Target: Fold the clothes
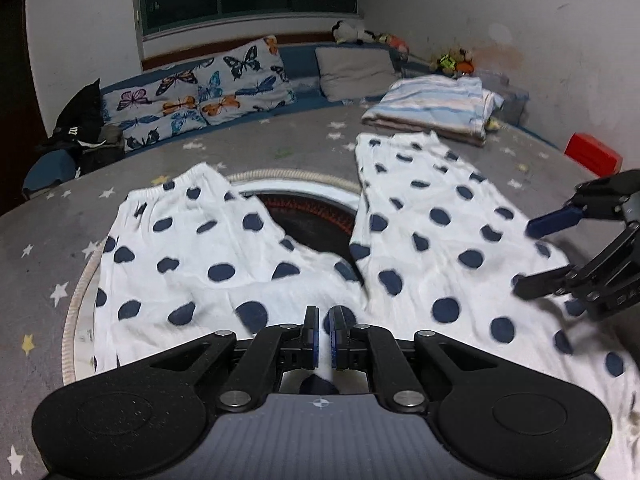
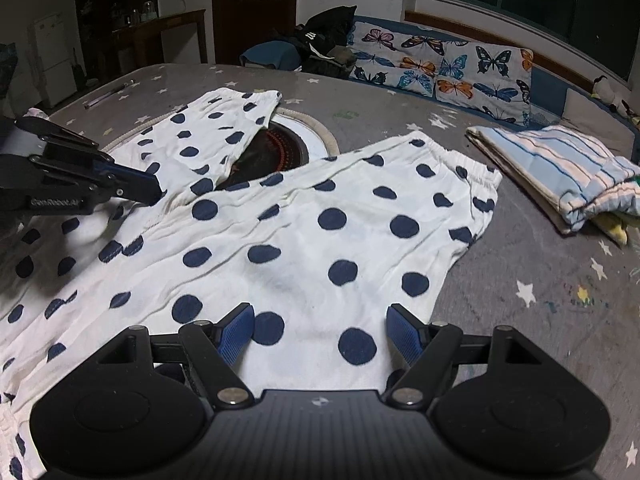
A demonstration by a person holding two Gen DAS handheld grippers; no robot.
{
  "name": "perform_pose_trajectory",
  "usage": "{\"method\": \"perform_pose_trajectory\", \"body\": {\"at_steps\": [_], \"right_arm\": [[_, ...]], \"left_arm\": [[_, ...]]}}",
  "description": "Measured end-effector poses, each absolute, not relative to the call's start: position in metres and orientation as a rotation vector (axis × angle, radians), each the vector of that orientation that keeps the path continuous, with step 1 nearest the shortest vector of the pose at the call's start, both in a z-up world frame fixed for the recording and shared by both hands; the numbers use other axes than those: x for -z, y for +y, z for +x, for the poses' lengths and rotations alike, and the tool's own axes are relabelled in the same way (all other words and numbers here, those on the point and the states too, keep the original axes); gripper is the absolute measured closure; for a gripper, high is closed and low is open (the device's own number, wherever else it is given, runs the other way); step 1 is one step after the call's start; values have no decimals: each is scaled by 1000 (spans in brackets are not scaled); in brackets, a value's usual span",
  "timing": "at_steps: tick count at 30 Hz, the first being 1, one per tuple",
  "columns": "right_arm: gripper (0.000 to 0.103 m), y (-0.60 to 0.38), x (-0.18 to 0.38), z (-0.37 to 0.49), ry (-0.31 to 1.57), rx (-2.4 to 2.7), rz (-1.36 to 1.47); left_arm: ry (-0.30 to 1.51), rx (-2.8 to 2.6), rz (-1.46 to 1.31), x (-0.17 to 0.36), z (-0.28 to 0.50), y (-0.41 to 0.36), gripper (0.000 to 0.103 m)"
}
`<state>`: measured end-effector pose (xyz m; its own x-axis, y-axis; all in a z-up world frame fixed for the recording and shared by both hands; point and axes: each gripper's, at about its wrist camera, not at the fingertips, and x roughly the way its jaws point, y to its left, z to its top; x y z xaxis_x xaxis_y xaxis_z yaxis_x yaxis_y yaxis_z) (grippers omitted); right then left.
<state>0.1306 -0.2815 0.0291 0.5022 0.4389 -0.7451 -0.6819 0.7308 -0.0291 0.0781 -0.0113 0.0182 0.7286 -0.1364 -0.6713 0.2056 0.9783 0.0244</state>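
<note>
White trousers with navy polka dots (image 1: 208, 248) lie flat on the grey star-print cover, their two legs spread in a V pointing away. My left gripper (image 1: 324, 332) is shut at the crotch, with white cloth pinched between its blue pads. From the right wrist view the same left gripper (image 2: 156, 190) rests where the two legs meet. My right gripper (image 2: 320, 334) is open, its blue pads wide apart just above the near part of the right trouser leg (image 2: 320, 240). It enters the left wrist view from the right edge as the right gripper (image 1: 526, 259), open over that leg.
A round inset burner (image 1: 312, 216) shows between the legs. A folded striped garment (image 2: 560, 168) lies at the far right. Butterfly pillows (image 1: 200, 92), a dark clothes pile (image 1: 80, 132) and a red box (image 1: 594, 152) line the far edge.
</note>
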Motion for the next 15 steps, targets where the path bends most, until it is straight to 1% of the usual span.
{"method": "perform_pose_trajectory", "body": {"at_steps": [2,8,15], "right_arm": [[28,-284,-30,129,789,-690,-337],[28,-287,-37,116,776,-693,-334],[28,-288,-44,95,764,-719,-332]], "left_arm": [[739,175,97,-14,78,-7,96],[718,153,70,-24,60,11,96],[698,144,36,-35,11,29,96]]}}
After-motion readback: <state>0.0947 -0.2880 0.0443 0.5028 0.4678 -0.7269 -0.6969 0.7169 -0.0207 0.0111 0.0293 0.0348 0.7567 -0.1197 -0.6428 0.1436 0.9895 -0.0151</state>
